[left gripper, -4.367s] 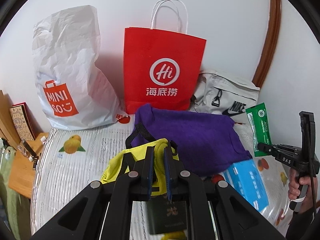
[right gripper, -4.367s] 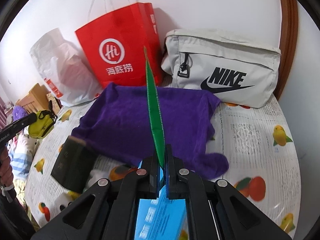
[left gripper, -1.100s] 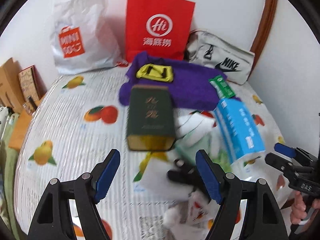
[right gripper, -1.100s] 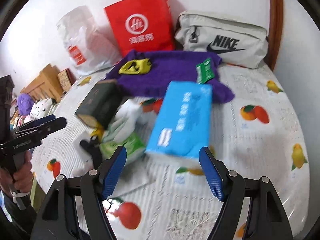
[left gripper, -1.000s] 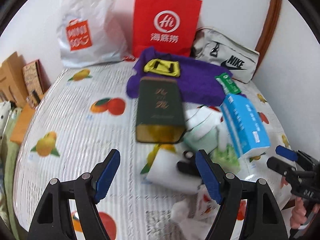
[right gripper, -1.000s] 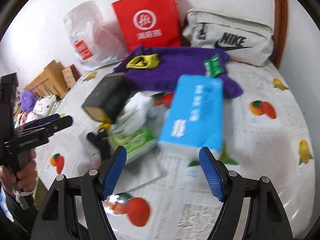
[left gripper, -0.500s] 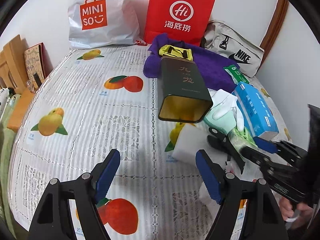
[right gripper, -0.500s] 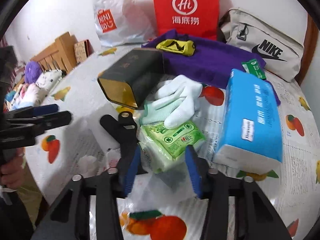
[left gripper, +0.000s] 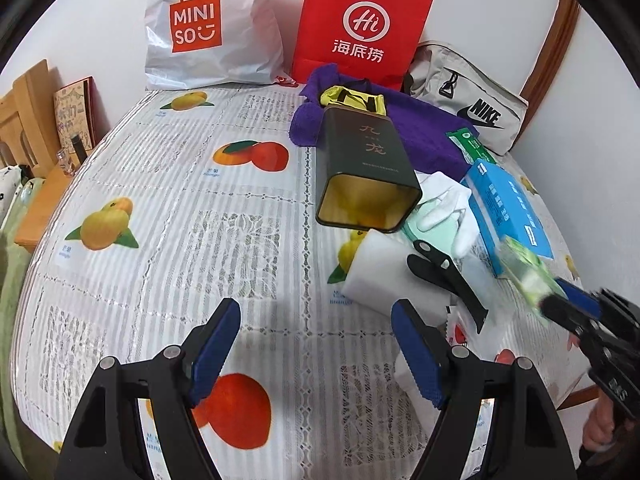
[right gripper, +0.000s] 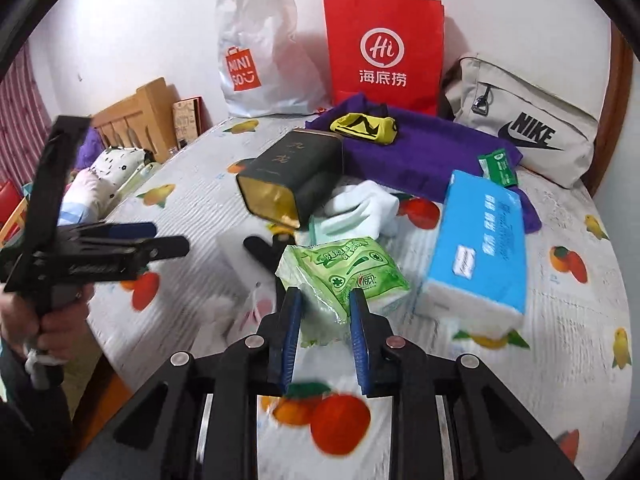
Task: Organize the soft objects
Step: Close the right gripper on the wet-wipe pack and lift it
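Bright even light, fisheye-warped edges, slight motion blur.

tissue pack: glossy plastic | towel: matt cloth | tin: smooth metal

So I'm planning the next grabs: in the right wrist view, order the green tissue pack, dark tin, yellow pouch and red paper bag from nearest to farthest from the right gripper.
1. Green tissue pack, between the closing right gripper's jaws.
2. Dark tin, lying open-ended, ahead left.
3. Yellow pouch, on the purple cloth behind it.
4. Red paper bag, against the wall.
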`<state>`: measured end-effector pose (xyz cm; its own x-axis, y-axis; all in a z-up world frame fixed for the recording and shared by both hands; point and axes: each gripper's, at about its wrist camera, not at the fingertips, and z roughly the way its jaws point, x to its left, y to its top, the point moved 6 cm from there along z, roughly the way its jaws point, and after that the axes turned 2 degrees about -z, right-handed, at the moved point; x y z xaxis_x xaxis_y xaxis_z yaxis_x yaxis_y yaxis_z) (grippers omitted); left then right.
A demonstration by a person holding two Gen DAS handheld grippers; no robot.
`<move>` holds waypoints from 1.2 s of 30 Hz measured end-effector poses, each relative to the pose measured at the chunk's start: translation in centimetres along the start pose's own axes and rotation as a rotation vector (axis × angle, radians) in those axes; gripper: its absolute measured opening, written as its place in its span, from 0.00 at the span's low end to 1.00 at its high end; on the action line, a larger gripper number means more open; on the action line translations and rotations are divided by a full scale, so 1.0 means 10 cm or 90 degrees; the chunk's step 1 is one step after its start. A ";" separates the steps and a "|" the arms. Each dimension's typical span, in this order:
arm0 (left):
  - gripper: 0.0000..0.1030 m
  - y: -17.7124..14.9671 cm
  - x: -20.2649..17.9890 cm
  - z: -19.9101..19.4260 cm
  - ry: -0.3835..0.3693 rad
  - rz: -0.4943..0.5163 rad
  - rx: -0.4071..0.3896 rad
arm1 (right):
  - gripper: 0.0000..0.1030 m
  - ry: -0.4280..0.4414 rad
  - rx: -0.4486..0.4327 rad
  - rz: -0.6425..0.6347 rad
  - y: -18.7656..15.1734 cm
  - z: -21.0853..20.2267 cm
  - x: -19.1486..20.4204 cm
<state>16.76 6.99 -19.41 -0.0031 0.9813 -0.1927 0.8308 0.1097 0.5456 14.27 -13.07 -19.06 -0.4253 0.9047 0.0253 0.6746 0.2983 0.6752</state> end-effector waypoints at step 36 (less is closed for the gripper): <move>0.74 -0.29 -0.29 0.11 -0.045 0.019 0.032 | 0.74 -0.128 0.073 0.229 -0.76 0.32 -0.88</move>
<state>14.97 3.62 -21.30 0.0604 0.9700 -0.2353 0.8571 0.0703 0.5103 14.86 -22.33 -26.79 -0.0325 0.9953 0.0916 0.8257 -0.0249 0.5635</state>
